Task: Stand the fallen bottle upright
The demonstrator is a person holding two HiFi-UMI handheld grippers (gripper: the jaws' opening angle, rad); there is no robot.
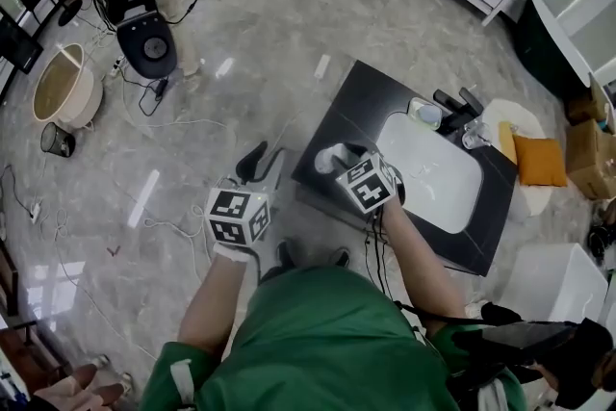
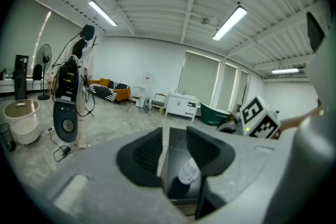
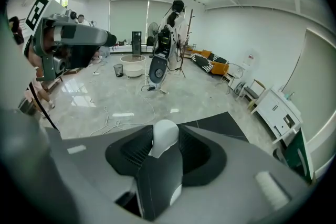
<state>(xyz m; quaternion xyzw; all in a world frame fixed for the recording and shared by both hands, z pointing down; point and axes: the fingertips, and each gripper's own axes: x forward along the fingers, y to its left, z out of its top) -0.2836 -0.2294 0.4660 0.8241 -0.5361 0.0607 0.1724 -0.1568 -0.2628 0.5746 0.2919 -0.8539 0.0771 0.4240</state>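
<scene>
The left gripper (image 2: 173, 139) hangs low and left of the middle, over the floor; its fingers (image 2: 140, 157) are spread, with nothing in them; the right gripper (image 3: 164, 140) pinches the dark bottle (image 3: 157, 178) just under its white cap (image 3: 164, 136), at the near left corner of the black table (image 1: 346, 101); farther back lies a white tray (image 1: 428, 173).

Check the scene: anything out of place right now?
Only the bottle: it is clamped in the right gripper near the black table's corner, apparently lying along the jaws rather than standing upright.
</scene>
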